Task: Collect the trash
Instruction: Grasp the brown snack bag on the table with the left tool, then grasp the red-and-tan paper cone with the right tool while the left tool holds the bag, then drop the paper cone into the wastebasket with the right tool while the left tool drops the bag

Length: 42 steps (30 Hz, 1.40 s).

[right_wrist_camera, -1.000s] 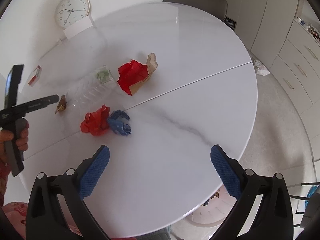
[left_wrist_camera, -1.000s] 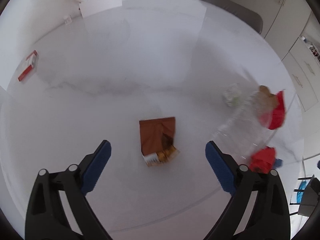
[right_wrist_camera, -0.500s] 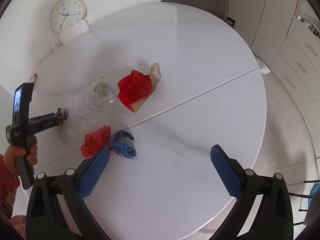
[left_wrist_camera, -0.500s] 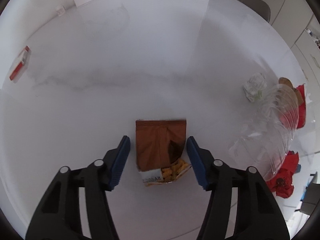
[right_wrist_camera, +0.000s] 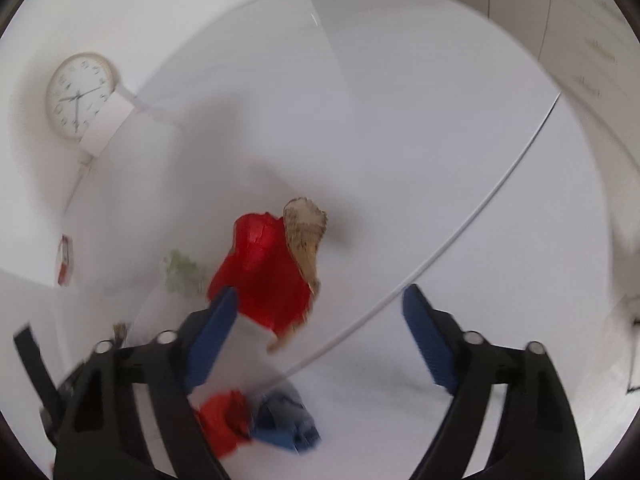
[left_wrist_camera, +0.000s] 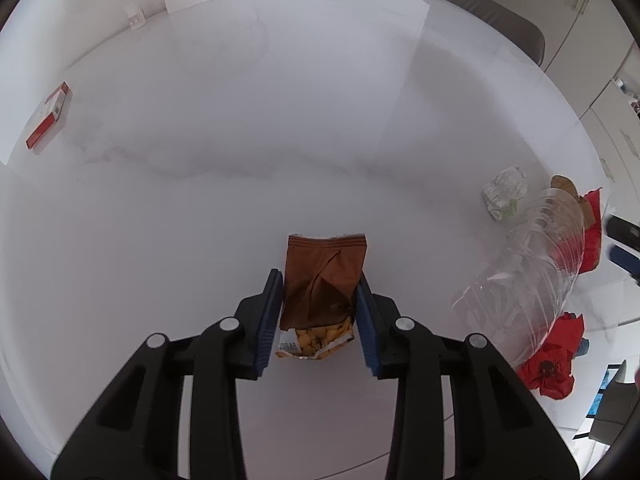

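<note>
My left gripper (left_wrist_camera: 318,316) is shut on a brown snack wrapper (left_wrist_camera: 324,280) that lies on the white round table (left_wrist_camera: 240,160); its blue pads press both sides of it. A clear plastic bottle (left_wrist_camera: 532,272) lies to the right, with a white-green crumpled paper (left_wrist_camera: 505,192) beyond it and a red crumpled wrapper (left_wrist_camera: 554,364) near the edge. My right gripper (right_wrist_camera: 320,316) is open and empty, low over a red and tan wrapper (right_wrist_camera: 268,268). A small red wad (right_wrist_camera: 224,420) and a blue wad (right_wrist_camera: 288,424) lie beneath it.
A red and white box (left_wrist_camera: 48,120) lies at the table's far left. A white clock (right_wrist_camera: 78,94) leans on the wall behind the table. A grey chair (left_wrist_camera: 492,16) stands at the far side. White cabinets (left_wrist_camera: 600,80) stand to the right.
My left gripper moved forward and closed its jaws on the brown snack wrapper. My right gripper dropped down and forward toward the red and tan wrapper, staying open.
</note>
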Each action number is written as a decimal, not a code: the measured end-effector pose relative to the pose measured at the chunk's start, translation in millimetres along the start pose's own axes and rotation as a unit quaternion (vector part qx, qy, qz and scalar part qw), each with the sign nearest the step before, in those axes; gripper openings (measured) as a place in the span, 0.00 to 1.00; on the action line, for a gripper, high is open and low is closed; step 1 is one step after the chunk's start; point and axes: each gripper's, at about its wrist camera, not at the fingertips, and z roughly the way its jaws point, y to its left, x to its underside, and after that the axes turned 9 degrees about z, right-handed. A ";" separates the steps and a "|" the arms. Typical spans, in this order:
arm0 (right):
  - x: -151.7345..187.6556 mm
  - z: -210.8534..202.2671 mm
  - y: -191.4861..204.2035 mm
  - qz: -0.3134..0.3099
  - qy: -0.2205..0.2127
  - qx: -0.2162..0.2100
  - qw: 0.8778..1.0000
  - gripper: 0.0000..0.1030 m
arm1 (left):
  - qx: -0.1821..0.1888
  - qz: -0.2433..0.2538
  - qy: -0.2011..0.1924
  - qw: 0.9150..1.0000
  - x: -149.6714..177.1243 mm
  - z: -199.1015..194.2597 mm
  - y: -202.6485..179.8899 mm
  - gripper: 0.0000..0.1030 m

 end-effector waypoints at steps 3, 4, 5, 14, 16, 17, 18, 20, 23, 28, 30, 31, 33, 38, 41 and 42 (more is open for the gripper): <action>-2.8 16.2 1.0 0.005 0.016 0.012 1.000 0.52 | 0.006 -0.003 -0.007 1.000 4.6 -7.5 -1.4 0.33; -3.3 20.8 -0.4 0.011 0.022 0.017 1.000 0.46 | 0.007 -0.004 -0.009 1.000 3.8 -9.4 0.0 0.33; -2.9 23.3 -2.2 0.016 0.025 0.019 0.999 0.33 | 0.008 -0.005 -0.012 1.000 3.2 -10.6 1.2 0.33; -5.7 0.2 -21.0 0.031 0.001 -0.025 0.999 0.07 | 0.018 0.021 -0.046 0.999 7.9 -58.4 -9.8 0.33; -5.2 -14.3 -29.3 0.034 -0.010 -0.038 0.999 0.07 | 0.024 0.036 -0.055 0.998 9.6 -72.0 -21.1 0.33; -4.6 -22.3 -33.5 0.035 -0.016 -0.043 0.998 0.07 | 0.029 0.044 -0.059 0.997 10.7 -79.4 -29.0 0.33; -1.9 -35.3 -40.7 0.036 -0.025 -0.049 0.998 0.07 | 0.034 0.052 -0.063 0.996 10.1 -85.7 -36.8 0.33; 1.2 -55.1 -52.0 0.035 -0.037 -0.054 0.997 0.07 | 0.045 0.068 -0.071 0.994 12.4 -99.2 -51.4 0.33; 15.7 -94.4 -80.2 0.029 -0.057 -0.047 0.997 0.07 | 0.076 0.096 -0.079 0.989 20.4 -118.6 -80.1 0.33; 57.8 -155.6 -147.6 0.037 -0.088 -0.002 0.995 0.07 | 0.130 0.153 -0.077 0.977 36.4 -135.6 -144.0 0.33; 73.7 -163.9 -173.3 0.047 -0.091 0.024 0.994 0.07 | 0.153 0.172 -0.070 0.971 41.4 -137.7 -166.5 0.33; 85.6 -165.2 -192.6 0.059 -0.088 0.038 0.994 0.07 | 0.165 0.185 -0.066 0.966 46.1 -139.4 -181.6 0.33; 100.9 -157.3 -221.0 0.083 -0.073 0.057 0.992 0.07 | 0.179 0.207 -0.059 0.960 53.7 -140.0 -205.4 0.33; 138.8 -86.5 -299.8 0.135 0.003 0.098 0.986 0.07 | 0.195 0.263 -0.042 0.944 64.9 -143.3 -256.6 0.33; 154.3 -26.4 -333.2 0.166 0.056 0.096 0.980 0.07 | 0.197 0.289 -0.031 0.937 74.4 -144.7 -283.0 0.33; 156.6 -12.8 -339.3 0.172 0.066 0.093 0.978 0.07 | 0.195 0.294 -0.028 0.935 73.0 -143.3 -287.3 0.33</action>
